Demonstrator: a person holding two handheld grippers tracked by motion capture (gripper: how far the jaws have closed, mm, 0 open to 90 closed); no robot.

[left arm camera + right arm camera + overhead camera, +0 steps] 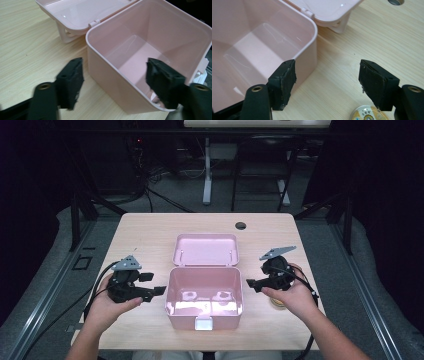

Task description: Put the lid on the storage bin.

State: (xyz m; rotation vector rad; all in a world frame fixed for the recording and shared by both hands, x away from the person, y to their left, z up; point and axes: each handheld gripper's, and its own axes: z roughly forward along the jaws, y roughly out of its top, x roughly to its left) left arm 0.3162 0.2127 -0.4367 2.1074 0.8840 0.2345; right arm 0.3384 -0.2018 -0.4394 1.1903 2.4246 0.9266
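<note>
Box: the pink box (204, 295) sits near the middle of the table (150, 227), close to the near edge, open and empty, so anything can go straight down into it.
Lid: the lid (206, 250) is thrown back flat toward the far edge, hinged behind the box, out of the way of both hands.
Left gripper: the left gripper (159, 290) hovers just beside the box's left wall, jaws wide apart, nothing between them; looks ready to steady that wall.
Right gripper: the right gripper (250, 283) is just off the right wall, jaws spread, empty.
Round item: a small round printed disc (366, 113) lies on the table under the right hand, toward the right edge; my guess is it's the thing to go in.
Right gripper view: shows the disc's printed face, which the hand largely hides from the high view.
Left gripper view: looks down into the bare box floor (140, 58).
High view: gives the clasp (203, 323) at the front.
</note>
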